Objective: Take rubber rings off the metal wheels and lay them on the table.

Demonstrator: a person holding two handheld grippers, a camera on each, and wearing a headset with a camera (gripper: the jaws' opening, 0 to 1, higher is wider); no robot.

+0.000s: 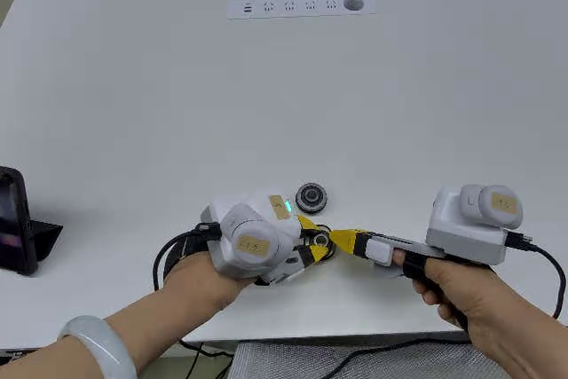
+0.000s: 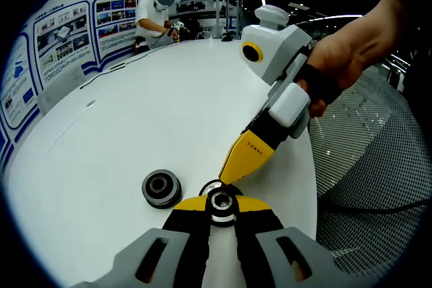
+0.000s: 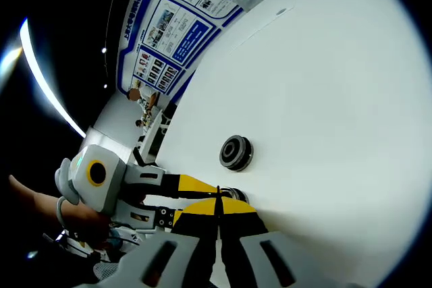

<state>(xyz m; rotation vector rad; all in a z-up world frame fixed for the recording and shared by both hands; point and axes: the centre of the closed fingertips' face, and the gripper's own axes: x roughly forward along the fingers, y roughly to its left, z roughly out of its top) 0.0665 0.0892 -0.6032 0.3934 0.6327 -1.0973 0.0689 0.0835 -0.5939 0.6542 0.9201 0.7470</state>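
Step in hand: stripping the ring from the first wheel, a two-gripper job at the near edge of the table [image 1: 266, 86].

- Left gripper [image 1: 312, 239]: clamped on a metal wheel [image 2: 221, 202], yellow tips pressed to either side of it, hub facing out. It holds the wheel just above the tabletop.
- Right gripper [image 3: 217, 204]: jaws drawn together, only a thin seam between them. The tip is set against the wheel's far rim, where the rubber ring [image 2: 208, 188] sits. Whether any rubber is nipped in the seam cannot be told.
- Second wheel [image 1: 311, 196]: lies flat on the table just beyond the two grippers, dark ring on and untouched.
- No loose ring lies on the table, so the task looks barely begun.

Next move, as judged: the right tip must catch the ring's edge and peel it outward over the rim while the left grip keeps the wheel from turning.
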